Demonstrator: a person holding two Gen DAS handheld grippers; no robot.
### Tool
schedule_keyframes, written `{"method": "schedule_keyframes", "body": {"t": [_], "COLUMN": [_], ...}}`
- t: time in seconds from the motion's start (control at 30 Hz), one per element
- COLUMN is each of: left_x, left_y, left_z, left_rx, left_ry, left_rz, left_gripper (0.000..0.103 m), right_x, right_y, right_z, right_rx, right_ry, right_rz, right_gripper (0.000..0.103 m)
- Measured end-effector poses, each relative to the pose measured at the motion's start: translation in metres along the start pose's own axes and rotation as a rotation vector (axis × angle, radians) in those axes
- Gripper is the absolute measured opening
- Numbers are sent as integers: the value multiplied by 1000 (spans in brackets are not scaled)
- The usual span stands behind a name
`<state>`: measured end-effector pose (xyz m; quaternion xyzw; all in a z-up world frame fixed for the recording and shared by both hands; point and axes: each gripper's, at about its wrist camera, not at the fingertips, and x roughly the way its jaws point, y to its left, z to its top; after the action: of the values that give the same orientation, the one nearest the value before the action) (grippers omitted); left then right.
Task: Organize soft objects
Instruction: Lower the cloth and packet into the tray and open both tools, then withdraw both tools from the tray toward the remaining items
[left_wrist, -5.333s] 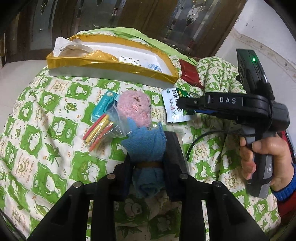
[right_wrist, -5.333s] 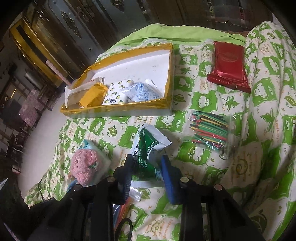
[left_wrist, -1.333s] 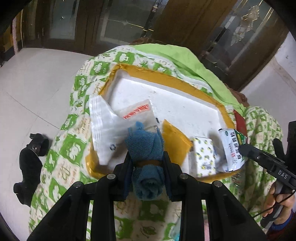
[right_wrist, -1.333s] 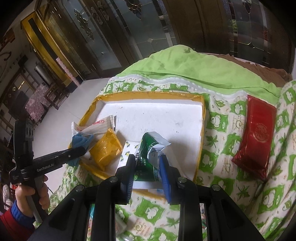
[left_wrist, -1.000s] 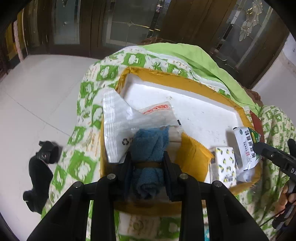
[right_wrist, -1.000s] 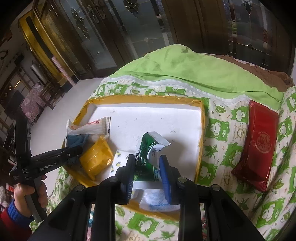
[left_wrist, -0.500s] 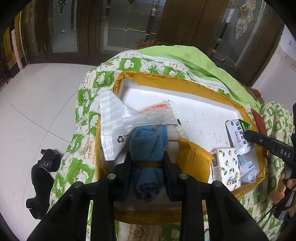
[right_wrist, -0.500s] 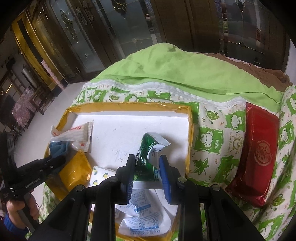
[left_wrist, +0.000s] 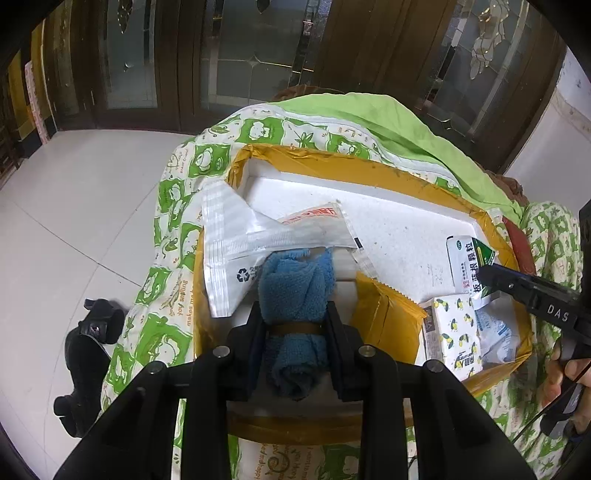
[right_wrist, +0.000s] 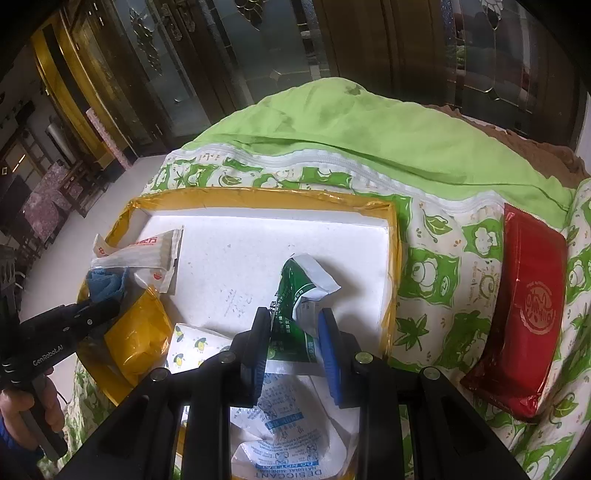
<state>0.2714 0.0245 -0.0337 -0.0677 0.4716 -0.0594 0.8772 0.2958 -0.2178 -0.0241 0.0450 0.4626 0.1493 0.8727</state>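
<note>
My left gripper (left_wrist: 295, 317) is shut on a rolled blue towel (left_wrist: 295, 284) bound by a brown band, held over the near left part of the white tray with yellow-taped rim (left_wrist: 332, 162). In the right wrist view the towel (right_wrist: 105, 282) shows at the tray's left end. My right gripper (right_wrist: 294, 325) is shut on a green and white sachet (right_wrist: 299, 291) over the tray's (right_wrist: 258, 195) near right part. The same sachet (left_wrist: 467, 266) shows in the left wrist view, pinched by the right gripper's tip (left_wrist: 484, 275).
In the tray lie a clear zip bag (left_wrist: 236, 254), a yellow pouch (left_wrist: 384, 321), a lemon-print tissue pack (left_wrist: 452, 332) and a white desiccant bag (right_wrist: 291, 424). A red packet (right_wrist: 524, 310) lies on the green-patterned quilt to the right. Black shoes (left_wrist: 88, 354) stand on the floor.
Both grippers have shifted a little further in over the tray, each keeping its load. The right one sank slightly toward the tray floor.
</note>
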Motion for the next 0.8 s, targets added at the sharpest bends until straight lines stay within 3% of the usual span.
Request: {"method": "schedule_keyframes", "body": {"t": [0.1, 0.3, 0.4, 0.63, 0.8], "left_x": [-1, -9, -12, -37, -63], "left_y": [-1, -8, -13, -17, -20], "left_z": [-2, -7, -10, -29, -50], "left_rx": [7, 14, 25, 1, 4], "left_ry": [-5, -31, -40, -87, -138], "left_rz": [-1, -7, -2, -33, -29], "left_gripper": [35, 62, 71, 83, 87], "right_x": [-2, -7, -14, -35, -50], "right_y": [0, 3, 5, -5, -4], "right_z": [-1, -3, -4, -11, -22], "right_rx": [6, -2, -7, 67, 88], "right_ry": [-8, -38, -67, -117, -141], "right_rz": [5, 13, 4, 32, 49], "right_gripper": [30, 52, 55, 71, 76]}}
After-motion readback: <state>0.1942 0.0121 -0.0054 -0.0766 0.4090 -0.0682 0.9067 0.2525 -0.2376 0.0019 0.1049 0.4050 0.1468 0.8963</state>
